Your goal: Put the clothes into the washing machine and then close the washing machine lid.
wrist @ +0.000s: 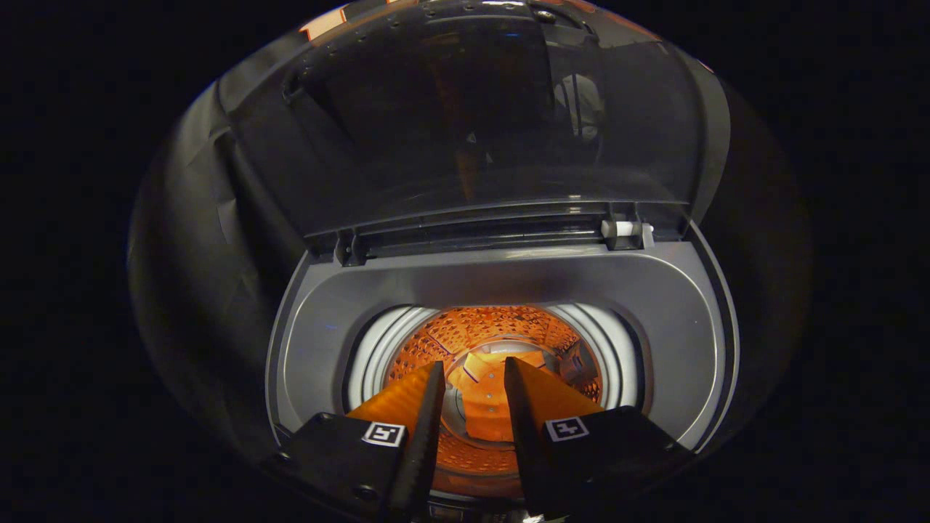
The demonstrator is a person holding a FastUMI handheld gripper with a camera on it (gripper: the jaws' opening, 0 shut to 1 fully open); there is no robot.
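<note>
Drum (494,341) below gripper (474,370), fingers parted, empty.

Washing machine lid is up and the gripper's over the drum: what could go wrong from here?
1. The lid stands open right behind the drum; lifting the open gripper carelessly could knock it.
2. The fingers sit over the drum mouth, near the white rim; a sideways move may scrape it.
3. Whether clothes lie inside cannot be told, so closing now may be premature.

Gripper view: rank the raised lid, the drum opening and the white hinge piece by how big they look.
1. Raised dark see-through lid, largest.
2. Round perforated drum opening, beyond the gripper, whose jaws stand apart, empty.
3. Small white hinge piece, smallest.
</note>
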